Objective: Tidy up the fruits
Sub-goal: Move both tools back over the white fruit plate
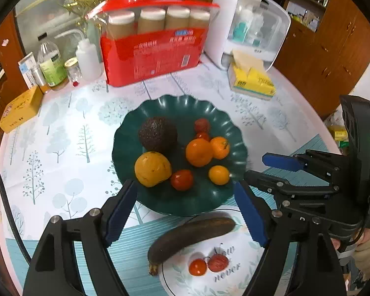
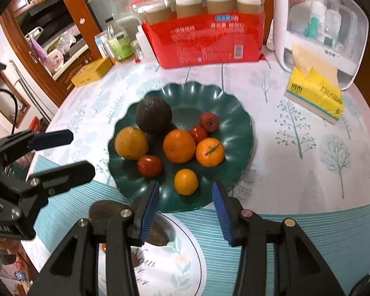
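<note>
The left tool (image 1: 185, 212) is hanging with its jaws spread wide and empty over the near rim of the green bowl (image 1: 160, 202), and the right tool (image 2: 185, 209) is hovering likewise parted and empty just beside it. The bowl is sitting mid-desk (image 1: 61, 135), carrying an avocado (image 1: 157, 134), a yellow fruit (image 1: 152, 169), oranges and small red fruits. The dark banana (image 1: 191, 238) is lying across the rim of the white plate (image 1: 185, 283), its long axis running diagonally, stem end pointing near-left, tip far-right toward the bowl.
</note>
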Available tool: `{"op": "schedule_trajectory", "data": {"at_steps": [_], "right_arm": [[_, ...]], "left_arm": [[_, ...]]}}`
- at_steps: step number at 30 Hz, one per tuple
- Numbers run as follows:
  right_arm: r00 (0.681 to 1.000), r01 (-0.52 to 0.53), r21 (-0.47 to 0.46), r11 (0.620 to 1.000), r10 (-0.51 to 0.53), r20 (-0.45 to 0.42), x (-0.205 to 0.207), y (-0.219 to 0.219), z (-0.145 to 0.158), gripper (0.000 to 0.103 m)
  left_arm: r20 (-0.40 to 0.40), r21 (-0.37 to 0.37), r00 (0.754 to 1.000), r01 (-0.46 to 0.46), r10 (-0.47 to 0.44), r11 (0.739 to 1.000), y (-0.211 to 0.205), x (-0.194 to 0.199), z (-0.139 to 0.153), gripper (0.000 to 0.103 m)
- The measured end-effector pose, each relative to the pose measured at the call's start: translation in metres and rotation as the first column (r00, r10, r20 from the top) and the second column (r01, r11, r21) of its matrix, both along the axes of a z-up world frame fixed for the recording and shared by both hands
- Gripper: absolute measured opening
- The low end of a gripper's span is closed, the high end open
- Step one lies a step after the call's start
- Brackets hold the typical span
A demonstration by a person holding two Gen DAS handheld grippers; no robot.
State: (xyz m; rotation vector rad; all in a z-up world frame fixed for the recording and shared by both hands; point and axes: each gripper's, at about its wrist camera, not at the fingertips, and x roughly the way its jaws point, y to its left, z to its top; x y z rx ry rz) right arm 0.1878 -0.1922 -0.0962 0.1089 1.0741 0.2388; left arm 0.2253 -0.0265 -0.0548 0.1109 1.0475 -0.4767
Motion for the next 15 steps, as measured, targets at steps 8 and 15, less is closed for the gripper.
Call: {"op": "schedule_trajectory", "data": {"at_steps": [8,15], "right_arm": [[0.996,-0.019,0.012,1.000,0.018,0.086,-0.028,0.003,0.043,0.045],[0.991,-0.050,0.025,0.998,0.046,0.123,-0.054,0.008,0.059,0.045]], "left_arm": [[0.054,-0.049,0.998,-0.025,0.028,0.998,0.006,-0.039,0.030,0.083],[0.137,-0.030,0.984,-0.109,0.113,0.994,0.017,-0.077,0.041,0.084]]}}
